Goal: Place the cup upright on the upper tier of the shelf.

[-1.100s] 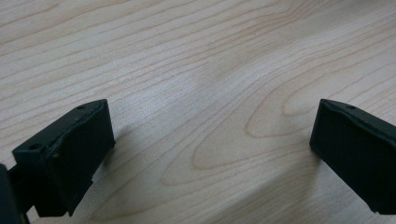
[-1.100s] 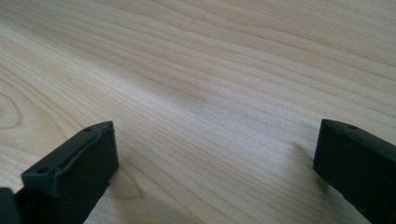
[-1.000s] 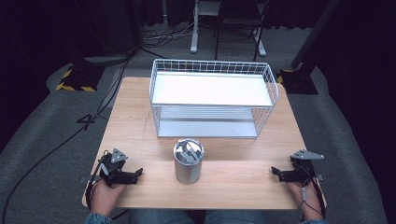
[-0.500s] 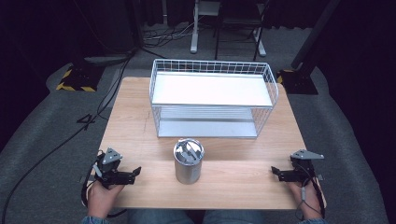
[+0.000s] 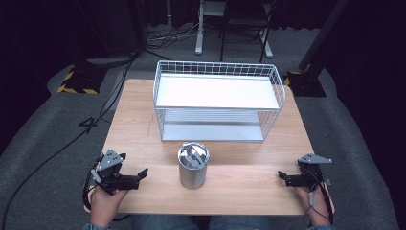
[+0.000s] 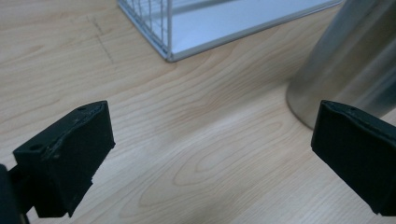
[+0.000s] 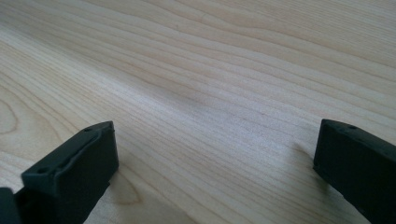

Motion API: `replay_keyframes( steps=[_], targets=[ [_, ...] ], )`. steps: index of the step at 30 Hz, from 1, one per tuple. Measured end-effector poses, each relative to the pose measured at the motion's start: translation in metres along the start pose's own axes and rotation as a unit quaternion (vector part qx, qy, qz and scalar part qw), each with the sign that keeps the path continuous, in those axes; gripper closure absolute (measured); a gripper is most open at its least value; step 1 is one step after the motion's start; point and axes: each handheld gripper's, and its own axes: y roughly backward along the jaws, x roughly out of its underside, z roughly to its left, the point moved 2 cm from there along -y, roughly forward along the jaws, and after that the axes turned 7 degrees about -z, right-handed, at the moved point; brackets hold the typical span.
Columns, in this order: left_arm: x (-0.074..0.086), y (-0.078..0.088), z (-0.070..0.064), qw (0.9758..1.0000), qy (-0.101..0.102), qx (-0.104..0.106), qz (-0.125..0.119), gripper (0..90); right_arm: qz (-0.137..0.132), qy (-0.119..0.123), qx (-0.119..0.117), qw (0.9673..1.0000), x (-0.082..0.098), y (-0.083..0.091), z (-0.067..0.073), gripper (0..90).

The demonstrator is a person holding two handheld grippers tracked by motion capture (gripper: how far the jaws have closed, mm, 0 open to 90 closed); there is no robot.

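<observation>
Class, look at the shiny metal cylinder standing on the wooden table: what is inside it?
Inside the shiny metal cylinder, grey metal pieces, perhaps utensils, show at the open top. Their lower parts are covered by its wall.

The high view looks forward and down from above the person's side, taking in the whole wooden table (image 5: 143, 120). The left gripper view sits low and close, facing the steel canister (image 6: 355, 60) and wire rack (image 6: 187, 23), which the high view shares. The right gripper view looks closely along bare tabletop.
</observation>
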Motion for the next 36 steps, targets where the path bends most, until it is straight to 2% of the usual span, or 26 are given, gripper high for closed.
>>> replay_keyframes(
  steps=[7, 10, 12, 13, 16, 18, 20, 21, 22, 27, 33, 36],
  targets=[
    [-0.012, -0.002, -0.021, 0.999, -0.007, 0.034, -0.03, 0.0, 0.0, 0.0, 0.0, 1.0, 0.0, 0.0, 0.0, 0.0],
    [-0.017, -0.003, -0.029, 0.9976, -0.009, 0.051, -0.045, 0.0, 0.0, -0.001, 0.001, 1.0, 0.0, 0.0, 0.0, 0.0],
    [-0.019, -0.003, -0.031, 0.9972, -0.009, 0.056, -0.05, 0.0, 0.0, -0.002, 0.002, 1.0, 0.0, 0.0, 0.0, 0.0],
    [-0.021, -0.004, -0.036, 0.9961, -0.013, 0.066, -0.057, 0.0, 0.0, -0.002, 0.002, 1.0, 0.0, 0.0, 0.0, 0.0],
    [-0.023, -0.006, -0.042, 0.9952, -0.021, 0.073, -0.062, 0.0, 0.0, -0.002, 0.002, 1.0, 0.0, 0.0, 0.0, 0.0],
    [-0.025, -0.01, -0.051, 0.9933, -0.036, 0.085, -0.07, 0.0, 0.0, -0.002, 0.002, 1.0, 0.0, 0.0, 0.0, 0.0],
    [-0.025, -0.015, -0.058, 0.9914, -0.037, 0.099, -0.078, 0.0, 0.0, -0.004, 0.004, 1.0, 0.0, 0.001, 0.001, 0.1],
    [-0.025, -0.015, -0.058, 0.9914, -0.037, 0.099, -0.078, 0.0, 0.0, -0.004, 0.004, 1.0, 0.0, 0.001, 0.001, 0.1],
    [-0.026, -0.019, -0.064, 0.9897, -0.041, 0.11, -0.082, 0.0, 0.001, -0.004, 0.005, 1.0, 0.001, 0.001, 0.001, 0.1],
    [-0.03, -0.023, -0.076, 0.9848, -0.05, 0.134, -0.099, 0.0, 0.001, -0.005, 0.005, 1.0, 0.001, 0.001, 0.001, 0.1],
    [-0.032, -0.032, -0.086, 0.9824, -0.059, 0.152, -0.092, 0.0, 0.0, -0.006, 0.007, 1.0, 0.001, 0.002, 0.002, 0.1],
    [-0.033, -0.036, -0.091, 0.9803, -0.064, 0.162, -0.093, 0.0, 0.0, -0.005, 0.008, 1.0, 0.002, 0.002, 0.002, 0.1]
  ],
)
